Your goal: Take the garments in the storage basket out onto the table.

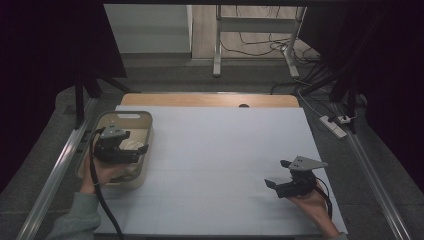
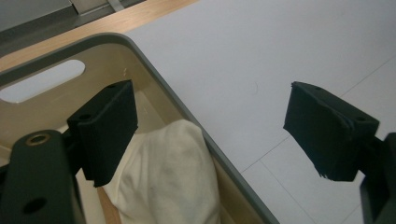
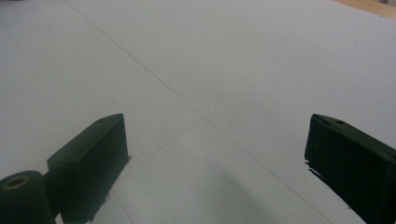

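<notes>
We judge the cream cloth [image 2: 173, 177] in the grey bin [image 2: 187, 112] soft, light and limp, probably bunched; best pinched at a raised fold. Our left gripper [image 2: 210, 135] hangs above, jaws apart; our right gripper [image 3: 217, 163] over the bare surface [image 1: 225, 150], jaws apart too.

Dim overall, bluish cast. Corners and sides of high view fall to near black; brighter floor at top centre. Soft, even light on pale worktop [image 1: 215, 150], no glare. Faint shadow beneath right tongs [image 3: 215, 158]. Near black pads slightly soft, grainy.
</notes>
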Tool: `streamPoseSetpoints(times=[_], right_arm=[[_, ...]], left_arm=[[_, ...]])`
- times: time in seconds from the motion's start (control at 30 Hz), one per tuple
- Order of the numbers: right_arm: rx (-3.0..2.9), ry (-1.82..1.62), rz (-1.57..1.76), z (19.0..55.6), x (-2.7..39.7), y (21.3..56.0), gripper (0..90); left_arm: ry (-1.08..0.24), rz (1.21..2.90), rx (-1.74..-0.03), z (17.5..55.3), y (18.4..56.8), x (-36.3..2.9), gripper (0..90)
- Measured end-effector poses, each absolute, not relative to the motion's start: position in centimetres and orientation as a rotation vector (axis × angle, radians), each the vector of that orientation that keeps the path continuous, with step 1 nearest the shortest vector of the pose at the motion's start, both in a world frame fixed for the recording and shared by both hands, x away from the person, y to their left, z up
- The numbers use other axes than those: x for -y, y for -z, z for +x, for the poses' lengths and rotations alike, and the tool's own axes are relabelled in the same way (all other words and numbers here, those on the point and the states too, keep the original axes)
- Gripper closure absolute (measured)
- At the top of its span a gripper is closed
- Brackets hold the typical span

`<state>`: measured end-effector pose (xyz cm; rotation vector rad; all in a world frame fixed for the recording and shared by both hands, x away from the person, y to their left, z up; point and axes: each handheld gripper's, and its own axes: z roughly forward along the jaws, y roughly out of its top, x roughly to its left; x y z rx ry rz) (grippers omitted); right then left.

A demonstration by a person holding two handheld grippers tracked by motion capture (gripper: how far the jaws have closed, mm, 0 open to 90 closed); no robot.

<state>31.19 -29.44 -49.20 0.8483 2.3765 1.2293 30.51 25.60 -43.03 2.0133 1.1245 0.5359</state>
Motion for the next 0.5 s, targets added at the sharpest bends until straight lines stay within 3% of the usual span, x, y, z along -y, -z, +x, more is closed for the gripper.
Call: streamPoseSetpoints(times=[0.5], right_arm=[[-2.39, -1.203, 0.839, 31.2, 29.4, 49.3, 6.2]], left_arm=[[-0.508, 2.013, -1.22, 30.7, 43.8, -28.5, 17.0]])
